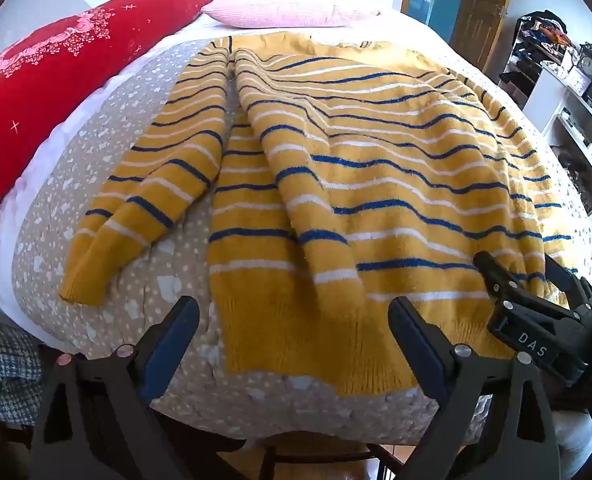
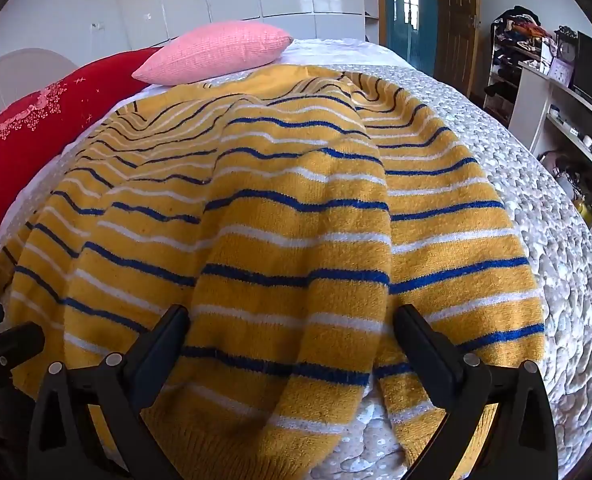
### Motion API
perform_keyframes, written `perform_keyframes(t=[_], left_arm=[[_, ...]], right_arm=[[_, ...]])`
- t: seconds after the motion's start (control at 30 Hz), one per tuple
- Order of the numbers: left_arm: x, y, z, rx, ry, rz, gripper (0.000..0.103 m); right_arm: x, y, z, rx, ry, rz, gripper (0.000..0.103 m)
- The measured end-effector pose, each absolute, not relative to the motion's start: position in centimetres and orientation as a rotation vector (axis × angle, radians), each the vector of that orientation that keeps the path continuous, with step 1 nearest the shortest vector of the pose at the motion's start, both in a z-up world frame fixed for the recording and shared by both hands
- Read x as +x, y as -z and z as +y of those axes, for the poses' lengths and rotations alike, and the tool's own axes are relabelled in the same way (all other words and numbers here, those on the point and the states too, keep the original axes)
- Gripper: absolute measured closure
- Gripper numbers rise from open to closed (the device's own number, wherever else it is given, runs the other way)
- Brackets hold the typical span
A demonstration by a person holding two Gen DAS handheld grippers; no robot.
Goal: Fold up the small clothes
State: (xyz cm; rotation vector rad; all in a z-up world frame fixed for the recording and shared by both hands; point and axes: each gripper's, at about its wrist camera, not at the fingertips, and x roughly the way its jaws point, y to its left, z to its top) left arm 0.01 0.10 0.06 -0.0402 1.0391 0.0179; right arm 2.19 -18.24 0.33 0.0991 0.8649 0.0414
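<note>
Yellow striped sweater (image 1: 376,184) spread on bed (image 1: 107,152), one sleeve folded across body. Left gripper (image 1: 293,320) and right gripper (image 2: 291,328) hover at hem, fingers released.

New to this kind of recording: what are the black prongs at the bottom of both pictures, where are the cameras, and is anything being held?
The prongs are the fingers of two handheld grippers; a person carries one in each hand. Each picture comes from a fisheye camera on one gripper, looking forward along its fingers. The left gripper and the right gripper are both open and hold nothing. A yellow striped sweater lies spread on the bed, one sleeve folded over its body. A red pillow and a pink pillow sit behind.
</note>
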Motion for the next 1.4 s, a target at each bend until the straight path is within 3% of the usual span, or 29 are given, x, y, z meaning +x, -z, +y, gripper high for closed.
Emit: perform_keyframes(t=[0.6,0.9,1.1,1.17,1.4], left_arm=[[0.7,0.3,1.5,-0.061,-0.039,1.066,0.008],[2.8,0.4,5.9,-0.253,-0.022,1.080,0.008],[3.0,0.1,5.4,-0.239,0.008,1.046,0.016],[3.7,0.4,5.6,-0.222,-0.012,1.046,0.026],[4.2,0.4,9.0,-0.245,-0.166,0.993,0.026]], right_arm=[[1.9,0.0,-17.6,0.060,-0.027,0.823,0.000],[1.7,0.0,-17.6,0.058,-0.036,0.800,0.000],[1.6,0.1,-17.5,0.051,-0.030,0.787,0.000],[1.6,0.1,-17.5,0.050,-0.031,0.786,0.000],[1.5,0.1,-17.4,0.044,-0.024,0.783,0.000]])
